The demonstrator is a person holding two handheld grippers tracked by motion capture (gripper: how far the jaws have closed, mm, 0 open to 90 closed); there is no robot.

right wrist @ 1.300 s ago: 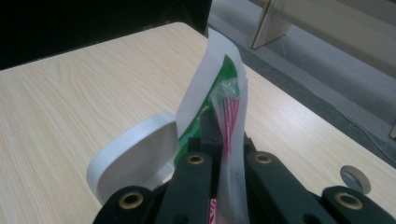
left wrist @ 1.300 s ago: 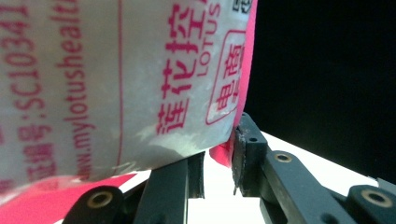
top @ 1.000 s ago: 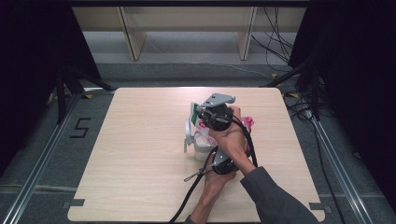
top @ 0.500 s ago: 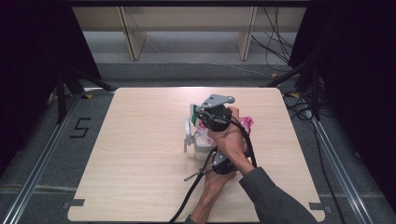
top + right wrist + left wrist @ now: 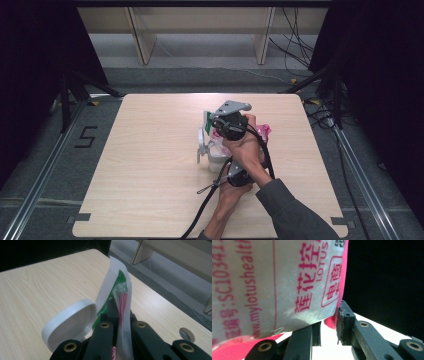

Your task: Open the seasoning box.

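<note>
Over on the left of the cluster in the high view, a white lid stands tipped up beside a white tub, mid-table. The right gripper view catches that lid too, hinged open just left of the jaws.

Next along, the left gripper sits low, near the person's side, with the left hand wrapped round it. In its own view the left gripper has its jaws partly closed on the lower edge of a pink-and-white bag; the right pad presses the bag's pink side seam, red print fills the face above.

Above it, the right gripper points toward the far side, right hand on top. In its own view the right gripper is clamped fully on a thin white packet with green and pink print, holding it upright over the table.

Furthest right, the pink bag peeks out beside the right hand, just right of the tub.
</note>
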